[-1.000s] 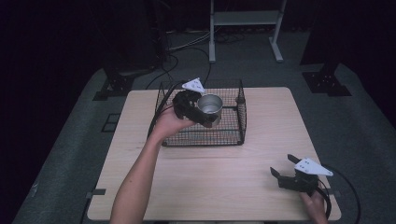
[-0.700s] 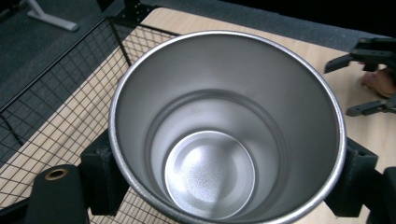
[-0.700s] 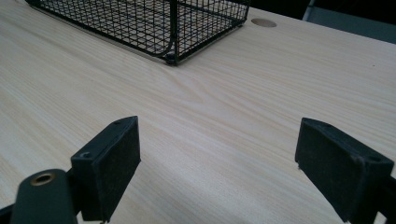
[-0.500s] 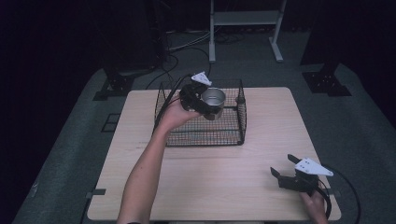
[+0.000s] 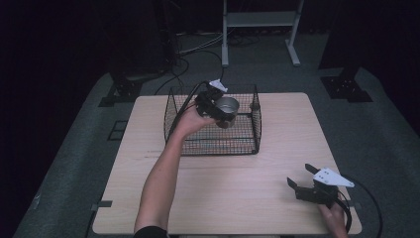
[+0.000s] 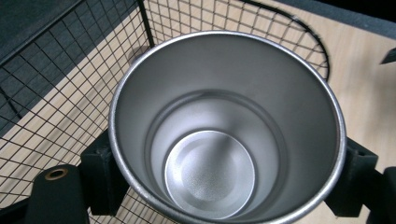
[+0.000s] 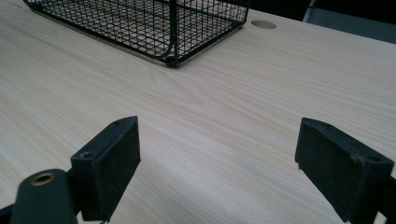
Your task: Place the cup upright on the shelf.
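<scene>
A: Room around the wire basket point(image 5: 213, 131)?

B: Plenty. It sits in the upper middle of the high view, near the far edge of the worktop point(image 5: 237, 198); bare wood runs wide toward the bottom of the frame.

A: And the steel cup point(image 5: 227, 106)?

B: Plain brushed metal, round rim, empty, with a stepped inner wall. It hangs over the basket's upper part, pinched across its sides by the left hand-held gripper point(image 5: 218, 109).

A: Its long axis?

B: Tilted, mouth turned up and toward the frame's right.

A: The right hand-held gripper point(image 5: 302, 177)?

B: Lower right, jaws spread over bare wood, well apart from the basket.
</scene>
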Demonstrator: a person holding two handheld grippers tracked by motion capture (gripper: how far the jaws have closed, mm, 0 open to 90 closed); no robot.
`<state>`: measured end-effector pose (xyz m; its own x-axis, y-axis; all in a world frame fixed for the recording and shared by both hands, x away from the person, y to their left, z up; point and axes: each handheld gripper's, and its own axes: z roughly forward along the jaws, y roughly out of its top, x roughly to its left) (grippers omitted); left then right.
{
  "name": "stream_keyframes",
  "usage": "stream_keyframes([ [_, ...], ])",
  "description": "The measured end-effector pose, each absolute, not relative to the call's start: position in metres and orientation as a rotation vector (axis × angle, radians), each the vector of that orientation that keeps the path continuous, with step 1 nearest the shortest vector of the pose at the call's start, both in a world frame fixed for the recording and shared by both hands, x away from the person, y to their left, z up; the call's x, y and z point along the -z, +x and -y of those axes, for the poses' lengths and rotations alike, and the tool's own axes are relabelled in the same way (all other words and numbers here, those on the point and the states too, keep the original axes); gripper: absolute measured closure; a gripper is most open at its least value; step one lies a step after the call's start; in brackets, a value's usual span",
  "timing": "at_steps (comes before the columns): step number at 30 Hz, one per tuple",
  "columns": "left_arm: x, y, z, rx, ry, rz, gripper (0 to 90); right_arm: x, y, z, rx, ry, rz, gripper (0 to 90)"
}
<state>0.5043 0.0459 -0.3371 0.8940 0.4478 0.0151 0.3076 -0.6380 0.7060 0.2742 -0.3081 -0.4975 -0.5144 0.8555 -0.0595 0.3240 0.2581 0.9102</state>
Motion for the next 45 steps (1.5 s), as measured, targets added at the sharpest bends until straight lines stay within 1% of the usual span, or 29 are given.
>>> stream_keyframes([
  [15, 0.360, 0.522, -0.037, -0.229, 2.314, -0.603, 17.8, 0.497, 0.274, 0.309, -1.236, 1.069, -1.966, 13.4],
  [19, 0.366, 0.526, -0.036, -0.218, 2.337, -0.611, 17.8, 0.497, 0.274, 0.309, -1.237, 1.067, -1.965, 13.4],
  [30, 0.386, 0.532, -0.031, -0.189, 2.378, -0.642, 17.8, 0.497, 0.274, 0.309, -1.241, 1.068, -1.968, 13.4],
  [45, 0.399, 0.535, -0.024, -0.176, 2.441, -0.640, 17.8, 0.498, 0.274, 0.311, -1.258, 1.073, -1.963, 13.4],
])
